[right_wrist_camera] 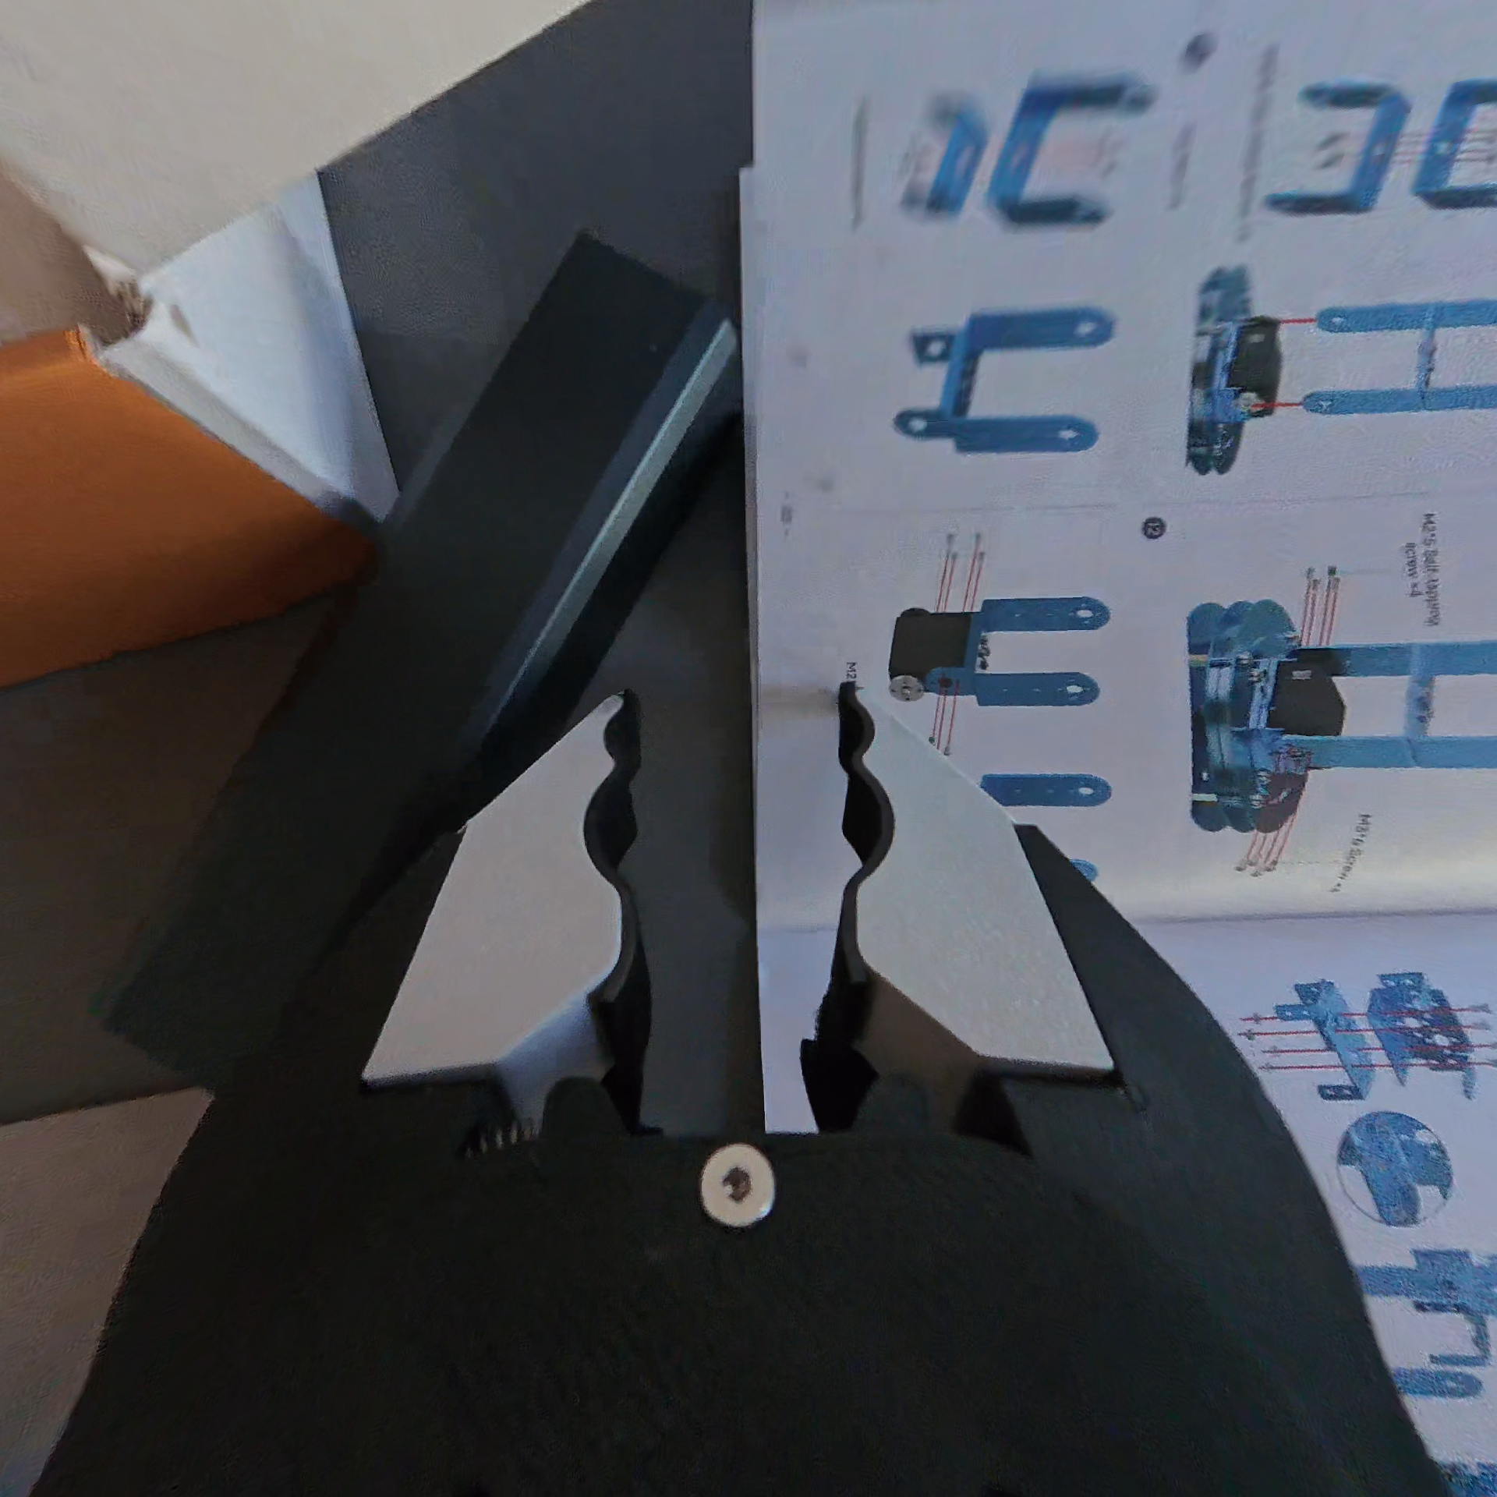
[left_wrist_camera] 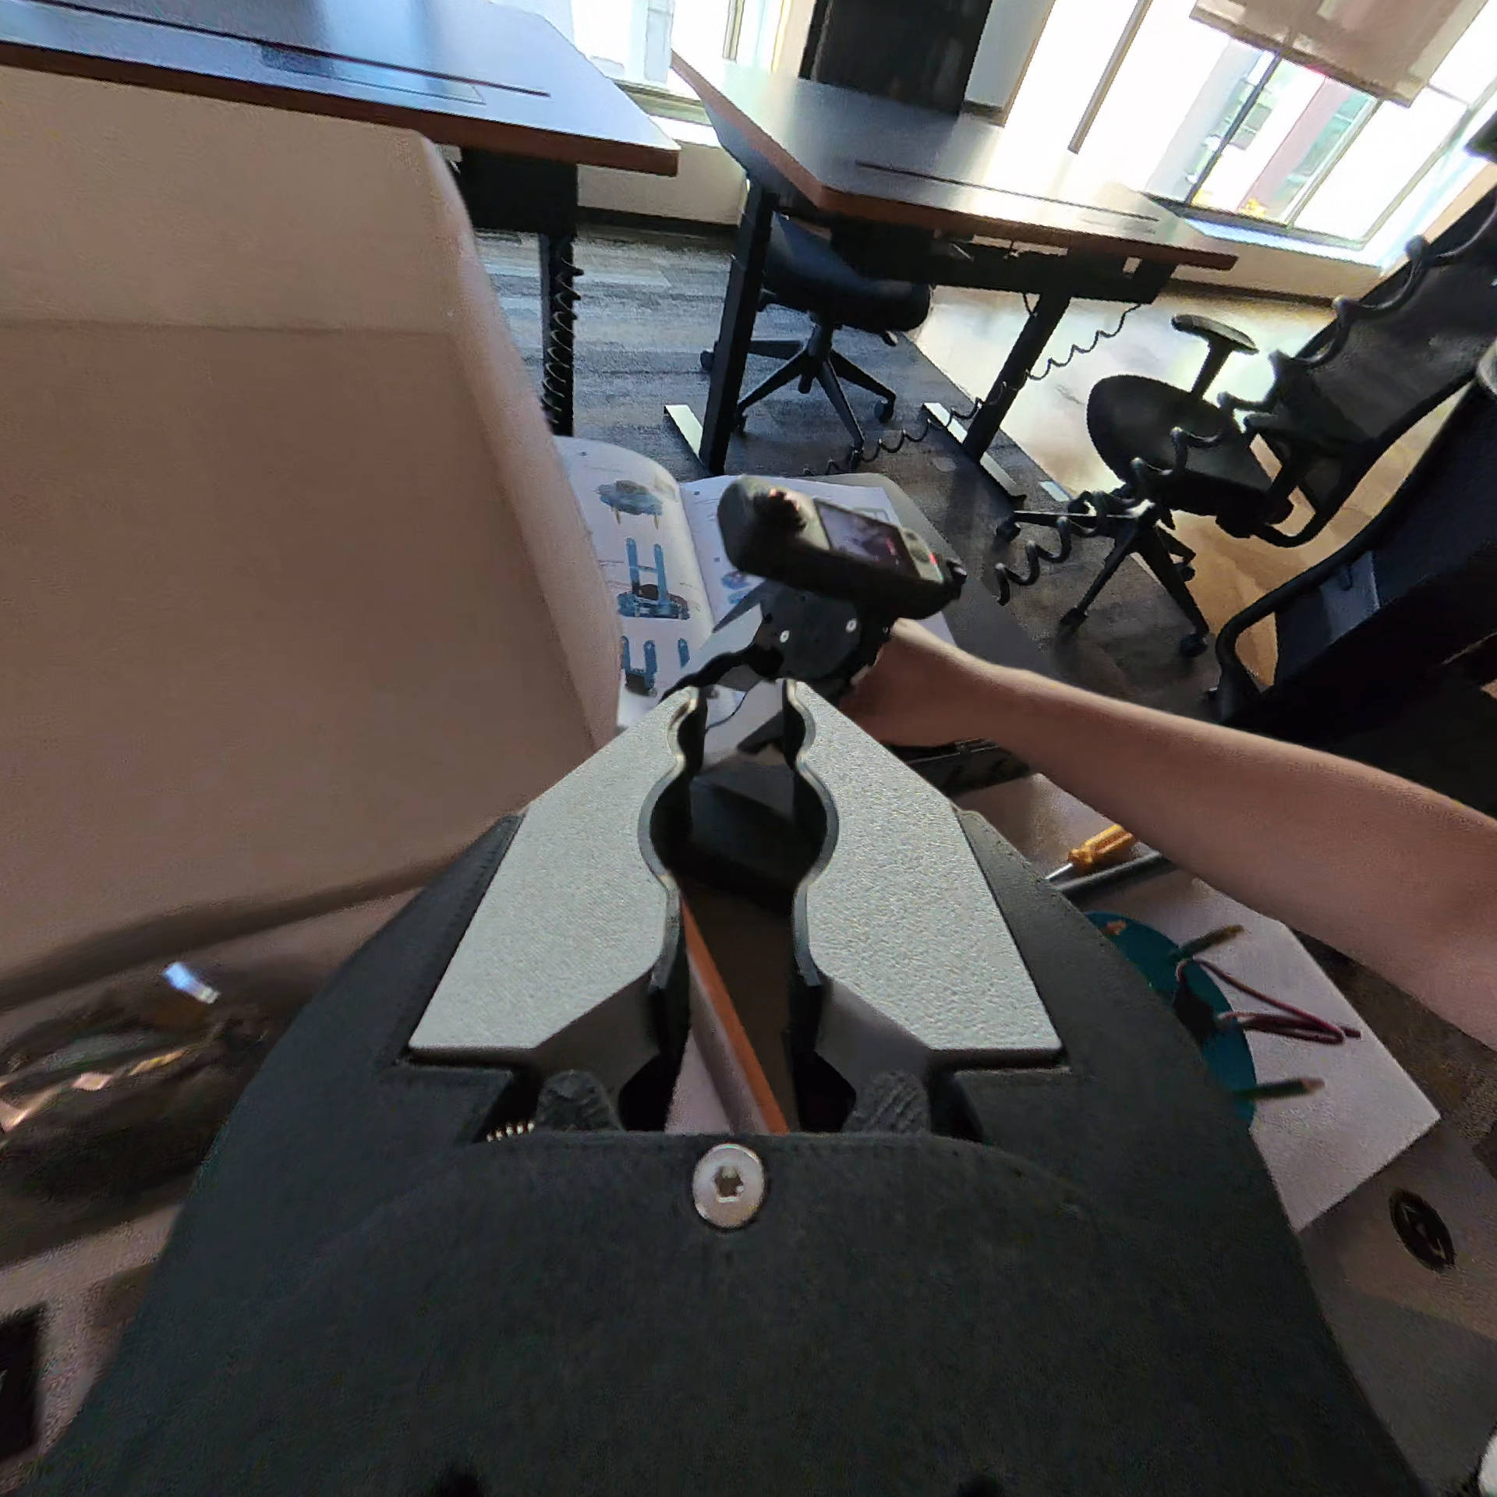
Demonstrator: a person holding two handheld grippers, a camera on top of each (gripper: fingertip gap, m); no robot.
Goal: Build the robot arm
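Observation:
My left gripper (left_wrist_camera: 739, 701) is open and holds nothing; it hovers above the table and points at a black block (left_wrist_camera: 741, 818). Just beyond its tips a person's hand holds my right gripper (left_wrist_camera: 721, 656), which carries a black camera, over an open instruction booklet (left_wrist_camera: 648, 535). In the right wrist view my right gripper (right_wrist_camera: 737, 693) is open and empty. It points down at the booklet's left edge (right_wrist_camera: 1134, 567): one finger is over the page, the other over the dark tabletop beside the black block (right_wrist_camera: 567, 486).
A large beige cardboard flap (left_wrist_camera: 243, 486) fills the left. A yellow-handled screwdriver (left_wrist_camera: 1100, 846) and a teal disc with red wires (left_wrist_camera: 1191, 1004) on a white sheet (left_wrist_camera: 1337, 1134) lie right. A shiny plastic bag (left_wrist_camera: 105, 1077) lies left. Office chairs (left_wrist_camera: 1174, 437) and desks stand behind. The gap from one gripper's tips to the other's is roughly 25 cm. To reach the black block (right_wrist_camera: 567, 486) in a straight line is about 5 cm for my right fingers, about 20 cm for my left.

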